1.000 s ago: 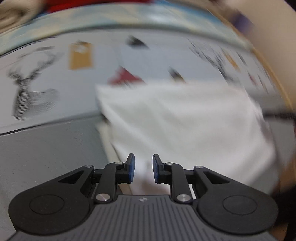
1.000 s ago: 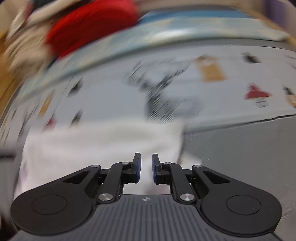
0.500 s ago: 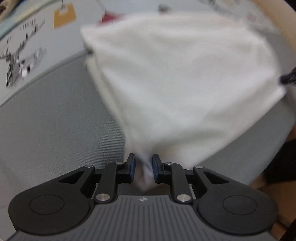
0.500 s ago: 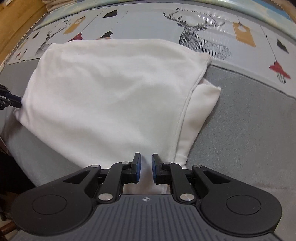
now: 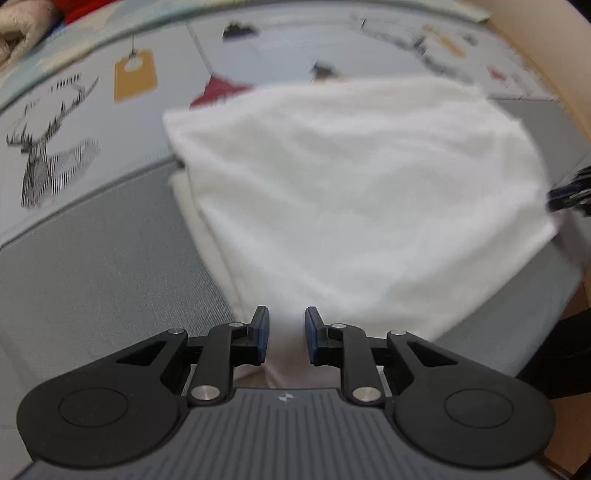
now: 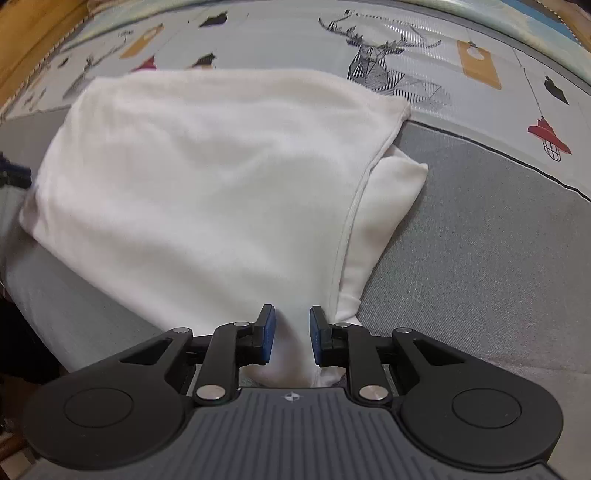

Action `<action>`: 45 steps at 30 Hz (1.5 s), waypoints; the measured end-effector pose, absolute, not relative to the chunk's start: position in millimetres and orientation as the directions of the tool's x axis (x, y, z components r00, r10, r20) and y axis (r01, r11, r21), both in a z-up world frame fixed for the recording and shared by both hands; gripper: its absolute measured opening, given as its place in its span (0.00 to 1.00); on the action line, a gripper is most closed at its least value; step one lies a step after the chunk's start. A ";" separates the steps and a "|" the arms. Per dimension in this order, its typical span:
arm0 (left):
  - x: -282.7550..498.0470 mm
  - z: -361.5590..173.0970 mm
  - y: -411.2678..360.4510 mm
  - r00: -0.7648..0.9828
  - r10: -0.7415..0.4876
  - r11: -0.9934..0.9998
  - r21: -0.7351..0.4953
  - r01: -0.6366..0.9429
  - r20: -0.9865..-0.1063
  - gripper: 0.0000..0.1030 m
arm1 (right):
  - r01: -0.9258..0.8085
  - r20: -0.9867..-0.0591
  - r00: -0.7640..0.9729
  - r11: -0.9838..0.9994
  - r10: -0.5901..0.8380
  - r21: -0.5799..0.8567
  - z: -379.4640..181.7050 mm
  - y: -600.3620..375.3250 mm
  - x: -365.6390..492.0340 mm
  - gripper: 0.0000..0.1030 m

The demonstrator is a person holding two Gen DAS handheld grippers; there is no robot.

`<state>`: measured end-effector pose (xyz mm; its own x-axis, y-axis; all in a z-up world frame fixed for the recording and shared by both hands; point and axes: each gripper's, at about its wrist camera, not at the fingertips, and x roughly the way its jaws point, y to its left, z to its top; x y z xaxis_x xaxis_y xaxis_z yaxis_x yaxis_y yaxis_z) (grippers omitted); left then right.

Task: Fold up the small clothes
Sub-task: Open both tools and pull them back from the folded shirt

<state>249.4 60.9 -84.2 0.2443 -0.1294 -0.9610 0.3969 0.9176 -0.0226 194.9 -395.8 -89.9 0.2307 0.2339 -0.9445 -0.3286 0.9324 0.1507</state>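
A white garment (image 5: 351, 192) lies folded on the grey mat (image 5: 92, 277), with a lower layer sticking out along one side. My left gripper (image 5: 286, 325) points down at its near corner, shut on the cloth bunched between its blue pads. In the right wrist view the same garment (image 6: 203, 177) spreads away from my right gripper (image 6: 291, 325). That gripper's jaws are opening, with the hemmed near corner still lying between them. Each gripper's fingertips show at the edge of the other's view.
Beyond the grey mat (image 6: 480, 240) lies a printed sheet with a deer (image 6: 388, 62), tags and lamps. Red and beige clothes (image 5: 22, 22) are piled at the far left. A wooden edge (image 6: 33, 33) runs along the far side. A dark drop lies at the mat's near edge.
Both grippers came down with the garment's corners, and the cloth now lies flat on the mat. The right jaws have spread wider around their corner. The left grip is unchanged.
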 end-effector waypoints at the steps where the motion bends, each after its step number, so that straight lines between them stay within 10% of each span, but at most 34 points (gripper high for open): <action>1: 247.6 -90.4 56.6 0.227 -0.095 0.914 0.005 0.405 -0.969 0.24 | -0.330 -0.946 0.228 0.932 0.231 0.148 -90.4 -394.8 194.8 0.21; 22: 206.5 35.3 62.9 0.605 -0.092 0.991 -0.013 0.132 -0.791 0.46 | -0.102 -0.651 0.756 0.995 0.062 -0.023 34.7 -331.6 180.7 0.49; 37: 211.8 10.9 106.1 0.520 0.037 0.998 0.004 -0.064 -0.854 0.46 | 0.065 -0.667 0.745 0.997 -0.018 0.047 0.9 -245.4 138.2 0.49; 42: 210.2 8.7 110.8 0.514 0.036 0.997 -0.003 -0.074 -0.857 0.46 | 0.021 -0.621 0.783 1.000 -0.019 -0.004 -5.9 -212.8 124.6 0.16; 45: 210.4 6.4 113.8 0.508 0.043 0.997 0.004 -0.076 -0.860 0.46 | 0.033 -0.603 0.797 0.999 -0.030 -0.006 -10.4 -202.2 118.9 0.14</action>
